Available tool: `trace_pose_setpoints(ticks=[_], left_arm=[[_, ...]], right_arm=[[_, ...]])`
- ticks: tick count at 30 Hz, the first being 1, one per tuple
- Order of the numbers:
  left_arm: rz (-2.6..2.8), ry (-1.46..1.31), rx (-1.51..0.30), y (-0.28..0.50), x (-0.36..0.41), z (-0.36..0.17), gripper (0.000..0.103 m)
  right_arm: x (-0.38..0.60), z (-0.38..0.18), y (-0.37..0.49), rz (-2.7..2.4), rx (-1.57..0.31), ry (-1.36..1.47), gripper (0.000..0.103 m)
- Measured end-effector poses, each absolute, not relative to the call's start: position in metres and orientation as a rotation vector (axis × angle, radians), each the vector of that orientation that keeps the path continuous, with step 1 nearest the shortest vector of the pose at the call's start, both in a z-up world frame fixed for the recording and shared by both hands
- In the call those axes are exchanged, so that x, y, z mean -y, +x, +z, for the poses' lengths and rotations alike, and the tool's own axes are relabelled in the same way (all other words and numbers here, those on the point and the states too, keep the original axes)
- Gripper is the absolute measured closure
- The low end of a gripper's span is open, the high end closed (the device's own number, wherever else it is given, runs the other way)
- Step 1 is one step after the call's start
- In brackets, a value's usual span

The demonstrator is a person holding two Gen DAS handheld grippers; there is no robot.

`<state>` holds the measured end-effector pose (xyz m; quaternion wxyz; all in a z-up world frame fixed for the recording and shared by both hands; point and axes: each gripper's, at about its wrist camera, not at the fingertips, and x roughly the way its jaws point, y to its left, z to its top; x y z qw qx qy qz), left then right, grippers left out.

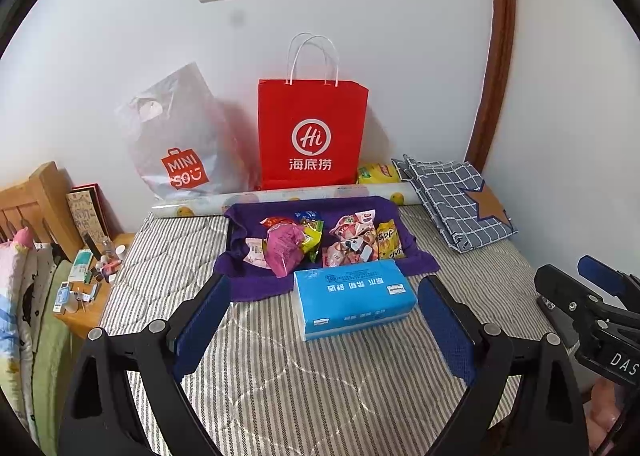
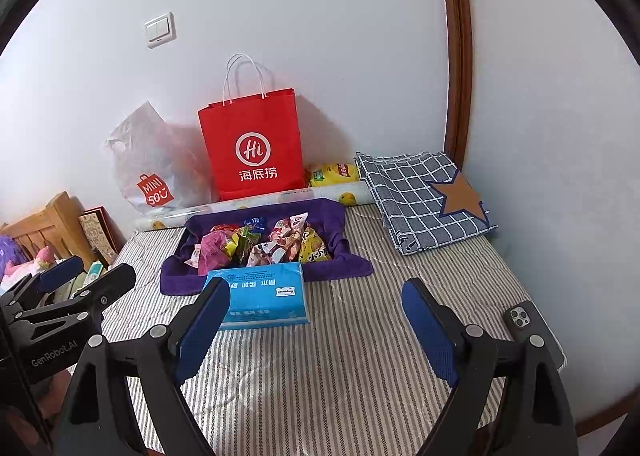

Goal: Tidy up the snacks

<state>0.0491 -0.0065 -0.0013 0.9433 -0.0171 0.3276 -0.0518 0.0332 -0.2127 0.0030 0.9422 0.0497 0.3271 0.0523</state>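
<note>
Snacks (image 1: 320, 242) lie heaped in the purple-lined tray (image 1: 416, 260) on the bed. Tissue pack (image 1: 352, 298) sits just in front of the tray, blocking a straight reach. Left hand-held gripper (image 1: 324, 330) and right hand-held gripper (image 2: 316, 332): both spread apart, empty, hovering short of the tissue pack. Sorted or unsorted: can't tell.

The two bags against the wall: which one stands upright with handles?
The red paper bag, with white cord handles standing up. The clear plastic Miniso bag beside it slumps, with only a punched hand-hole.
</note>
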Motion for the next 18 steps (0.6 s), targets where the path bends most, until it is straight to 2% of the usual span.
trace_pose_setpoints(ticks=[18], left_arm=[[-0.109,-0.034,-0.663,0.0472,0.0073,0.0000,0.009]], right_arm=[[0.2136,0.0077,0.0291,0.107,-0.654,0.107,0.016]])
